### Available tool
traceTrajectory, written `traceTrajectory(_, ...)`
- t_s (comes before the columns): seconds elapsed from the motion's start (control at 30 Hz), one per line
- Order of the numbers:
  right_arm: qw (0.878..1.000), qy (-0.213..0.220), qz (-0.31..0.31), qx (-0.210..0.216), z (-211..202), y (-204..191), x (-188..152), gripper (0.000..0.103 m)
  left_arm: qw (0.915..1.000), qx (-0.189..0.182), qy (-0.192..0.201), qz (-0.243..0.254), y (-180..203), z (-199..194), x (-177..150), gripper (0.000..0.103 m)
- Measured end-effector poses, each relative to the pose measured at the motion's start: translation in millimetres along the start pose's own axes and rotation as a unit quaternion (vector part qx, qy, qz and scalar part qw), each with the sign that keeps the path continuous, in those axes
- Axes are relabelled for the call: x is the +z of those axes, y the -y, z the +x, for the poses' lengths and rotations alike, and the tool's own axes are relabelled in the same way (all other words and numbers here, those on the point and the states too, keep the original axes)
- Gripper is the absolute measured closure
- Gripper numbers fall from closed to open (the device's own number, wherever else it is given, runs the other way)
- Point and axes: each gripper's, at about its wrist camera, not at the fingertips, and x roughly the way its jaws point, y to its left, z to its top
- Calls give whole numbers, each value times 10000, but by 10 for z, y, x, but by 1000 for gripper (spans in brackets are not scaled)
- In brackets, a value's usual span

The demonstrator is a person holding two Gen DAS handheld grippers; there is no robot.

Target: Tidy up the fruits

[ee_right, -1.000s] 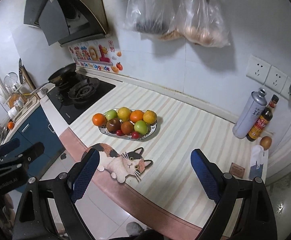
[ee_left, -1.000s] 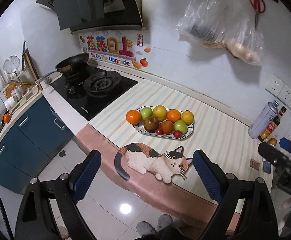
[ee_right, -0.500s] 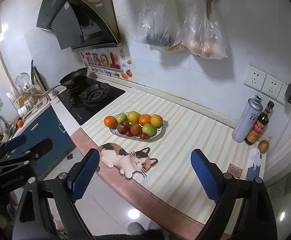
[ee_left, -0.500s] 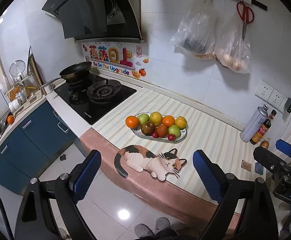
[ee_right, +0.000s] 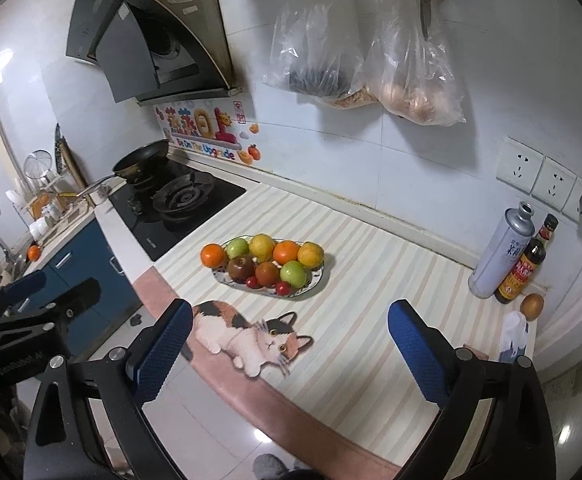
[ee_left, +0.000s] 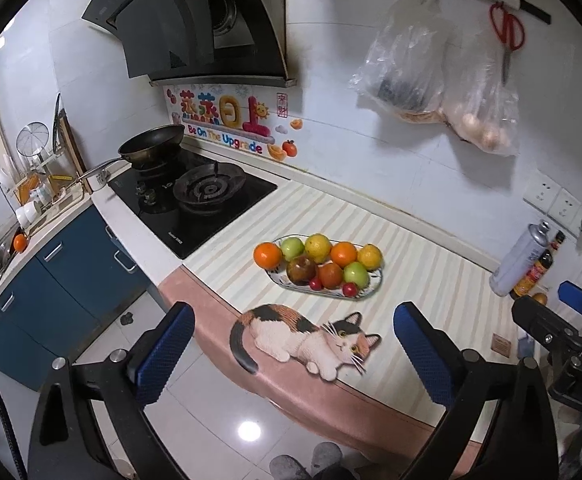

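— Where's the fruit point(ee_left: 318, 262)?
— Heaped on the plate point(ee_left: 365, 289), frame centre, on the striped desk point(ee_left: 431, 280).
— How will it handle?
— Round, smooth, likely to roll; pinch one across its widest part.
— The grippers?
— Left gripper point(ee_left: 291, 354) and right gripper point(ee_right: 289, 350) both spread, empty, well short.

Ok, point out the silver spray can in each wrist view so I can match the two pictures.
Left wrist view: silver spray can stands at the far right edge of the counter, against the wall under the sockets.
Right wrist view: silver spray can stands right of centre, larger and clearer.
Shared landmark: the dark sauce bottle stands immediately to its right in both.
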Motion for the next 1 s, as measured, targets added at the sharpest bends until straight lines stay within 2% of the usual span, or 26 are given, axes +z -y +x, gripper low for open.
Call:
traceTrajectory(0.57,9987,-474,36,-209,1078,3,328,3,9985,257,-484,23,-69,921,306,1)
traceTrajectory(1.0,9970,-737,33,-216,1465,-29,361,3,9964,305,-794,67,-79,1331,364,1)
